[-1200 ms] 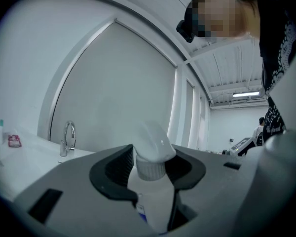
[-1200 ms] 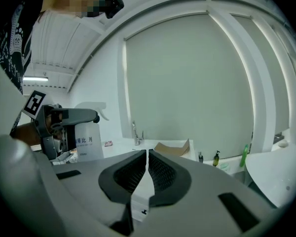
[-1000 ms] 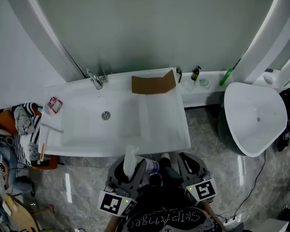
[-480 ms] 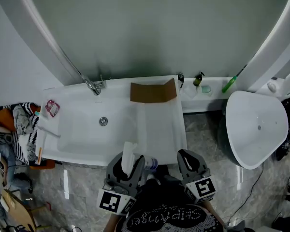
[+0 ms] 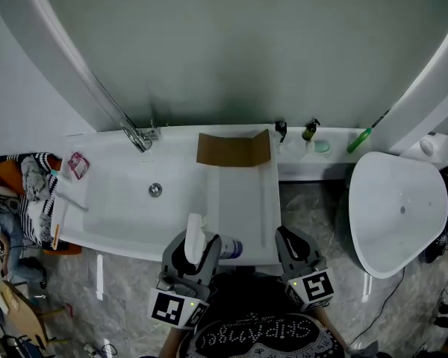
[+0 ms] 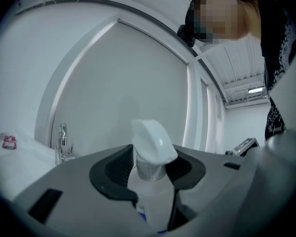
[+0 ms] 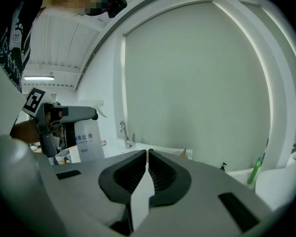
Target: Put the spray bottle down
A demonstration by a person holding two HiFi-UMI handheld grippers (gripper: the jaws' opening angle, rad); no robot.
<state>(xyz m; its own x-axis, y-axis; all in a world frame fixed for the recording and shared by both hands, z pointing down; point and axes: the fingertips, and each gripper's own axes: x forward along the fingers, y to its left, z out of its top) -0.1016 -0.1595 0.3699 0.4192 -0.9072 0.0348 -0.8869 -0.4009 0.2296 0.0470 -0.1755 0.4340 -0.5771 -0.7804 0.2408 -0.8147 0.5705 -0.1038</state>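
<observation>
My left gripper [image 5: 197, 245] is shut on a white spray bottle [image 5: 195, 233], gripping it below its trigger head, at the near rim of the white bathtub [image 5: 172, 136]. In the left gripper view the spray bottle [image 6: 151, 149] stands upright between the dark pads, filling the gap. The right gripper view shows the bottle [image 7: 88, 139] from the side, held in the left gripper [image 7: 64, 115]. My right gripper [image 5: 293, 243] hovers beside it at the tub's near right corner. Its jaws meet at the tips, with nothing between them.
A brown cardboard piece [image 5: 234, 149] leans at the tub's far rim, and a faucet [image 5: 139, 135] stands at the far left. Small bottles [image 5: 310, 130] line a ledge. A second white oval tub [image 5: 399, 207] sits at the right. Striped clothes [image 5: 31, 194] lie at the left.
Both grippers have moved forward to the tub's near rim. The bottle stays in the left gripper and the right jaws stay together.
</observation>
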